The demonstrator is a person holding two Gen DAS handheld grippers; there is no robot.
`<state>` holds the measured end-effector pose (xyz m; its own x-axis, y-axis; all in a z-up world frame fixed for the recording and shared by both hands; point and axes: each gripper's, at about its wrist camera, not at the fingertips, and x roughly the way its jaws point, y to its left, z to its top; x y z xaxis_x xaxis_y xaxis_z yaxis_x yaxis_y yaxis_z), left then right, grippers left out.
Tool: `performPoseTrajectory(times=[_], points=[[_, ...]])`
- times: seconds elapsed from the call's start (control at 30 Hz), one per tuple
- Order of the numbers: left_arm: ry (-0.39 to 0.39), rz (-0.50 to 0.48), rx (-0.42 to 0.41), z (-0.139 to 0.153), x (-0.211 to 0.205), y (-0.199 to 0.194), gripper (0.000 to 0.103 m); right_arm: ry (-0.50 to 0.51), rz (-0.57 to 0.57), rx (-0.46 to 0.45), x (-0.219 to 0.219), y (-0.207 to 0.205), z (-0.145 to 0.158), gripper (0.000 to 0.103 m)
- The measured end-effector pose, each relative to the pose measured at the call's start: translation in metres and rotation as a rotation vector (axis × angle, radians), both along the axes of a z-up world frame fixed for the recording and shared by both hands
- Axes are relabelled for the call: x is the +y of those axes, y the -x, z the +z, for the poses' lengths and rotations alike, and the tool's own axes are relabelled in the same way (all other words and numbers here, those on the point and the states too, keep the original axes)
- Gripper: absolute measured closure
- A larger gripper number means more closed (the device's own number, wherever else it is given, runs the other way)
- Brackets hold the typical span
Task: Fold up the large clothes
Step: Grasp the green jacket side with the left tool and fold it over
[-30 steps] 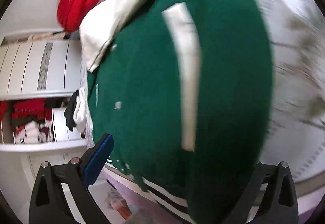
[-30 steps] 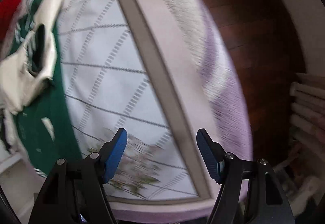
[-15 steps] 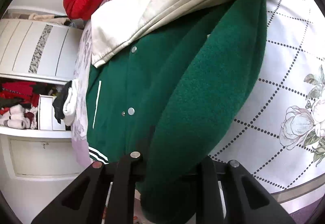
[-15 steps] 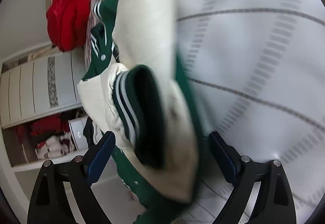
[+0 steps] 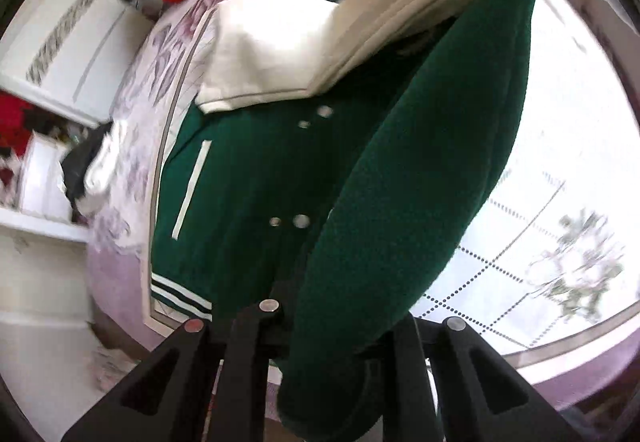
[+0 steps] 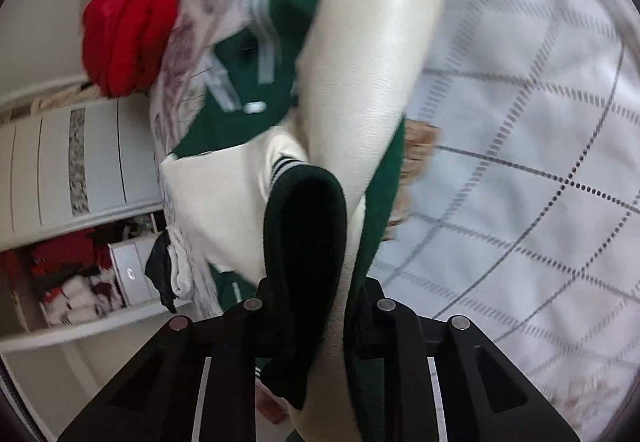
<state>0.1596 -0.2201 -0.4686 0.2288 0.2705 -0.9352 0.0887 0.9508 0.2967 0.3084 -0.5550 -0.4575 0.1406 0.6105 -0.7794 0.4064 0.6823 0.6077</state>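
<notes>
A quilted white bedspread point(image 5: 560, 169) carries the green jacket point(image 5: 248, 177), one side lifted clear. The left gripper point(image 5: 332, 326) is clenched on the green edge, the right gripper point(image 6: 316, 306) on the cuff point(image 6: 304, 209). Heavy cloth may slip or drag the flat half askew. Fingertips are buried; motion blurs the room's edges.
</notes>
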Motion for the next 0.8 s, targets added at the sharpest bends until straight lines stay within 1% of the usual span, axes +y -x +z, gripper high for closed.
performPoseTrajectory(times=[0.03, 0.1, 0.17, 0.2, 0.23, 0.27, 0.33, 0.4, 0.47, 0.5, 0.53, 0.57, 0.6, 0.63, 0.67, 0.7, 0.77, 0.8], points=[[0.032, 0.019, -0.001, 0.006, 0.012, -0.002, 0.092, 0.029, 0.019, -0.009, 0.02, -0.008, 0.021, 0.081], [0.101, 0.066, -0.007, 0.021, 0.046, -0.007, 0.092, 0.077, 0.058, -0.022, 0.058, -0.02, 0.05, 0.081], [0.143, 0.112, -0.025, 0.032, 0.084, -0.013, 0.092, 0.124, 0.1, -0.031, 0.103, -0.037, 0.076, 0.081], [0.155, 0.131, -0.034, 0.035, 0.099, -0.014, 0.092, 0.153, 0.123, -0.038, 0.134, -0.049, 0.086, 0.081], [0.174, 0.166, -0.043, 0.037, 0.123, -0.019, 0.092, 0.168, 0.136, -0.041, 0.155, -0.054, 0.093, 0.081], [0.191, 0.194, -0.048, 0.037, 0.142, -0.021, 0.092, 0.188, 0.161, -0.042, 0.186, -0.065, 0.097, 0.081], [0.229, 0.264, -0.043, 0.029, 0.192, -0.032, 0.09, 0.22, 0.192, -0.042, 0.239, -0.085, 0.099, 0.081], [0.262, 0.315, -0.028, 0.013, 0.236, -0.044, 0.086, 0.268, 0.249, -0.033, 0.304, -0.112, 0.085, 0.081], [0.308, 0.369, -0.011, -0.006, 0.274, -0.051, 0.086, 0.316, 0.289, -0.001, 0.354, -0.13, 0.06, 0.081], [0.345, 0.384, 0.029, -0.026, 0.296, -0.056, 0.085, 0.346, 0.32, 0.021, 0.38, -0.14, 0.042, 0.081], [0.382, 0.415, 0.052, -0.04, 0.313, -0.059, 0.083, 0.359, 0.316, 0.052, 0.401, -0.147, 0.024, 0.078], [0.449, 0.465, 0.075, -0.059, 0.337, -0.061, 0.08, 0.365, 0.348, 0.079, 0.422, -0.153, 0.005, 0.07], [0.503, 0.502, 0.089, -0.072, 0.355, -0.061, 0.073, 0.366, 0.389, 0.098, 0.44, -0.159, -0.009, 0.065], [0.544, 0.541, 0.09, -0.082, 0.372, -0.061, 0.06, 0.348, 0.4, 0.107, 0.453, -0.163, -0.02, 0.056], [0.576, 0.589, 0.084, -0.09, 0.392, -0.058, 0.051, 0.316, 0.398, 0.111, 0.463, -0.164, -0.029, 0.049], [0.595, 0.62, 0.075, -0.094, 0.407, -0.054, 0.038, 0.291, 0.404, 0.119, 0.471, -0.164, -0.035, 0.047], [0.647, 0.697, 0.056, -0.097, 0.434, -0.043, 0.036, 0.255, 0.408, 0.117, 0.476, -0.157, -0.034, 0.045], [0.658, 0.727, 0.052, -0.097, 0.444, -0.037, 0.036, 0.219, 0.414, 0.106, 0.474, -0.15, -0.032, 0.045]])
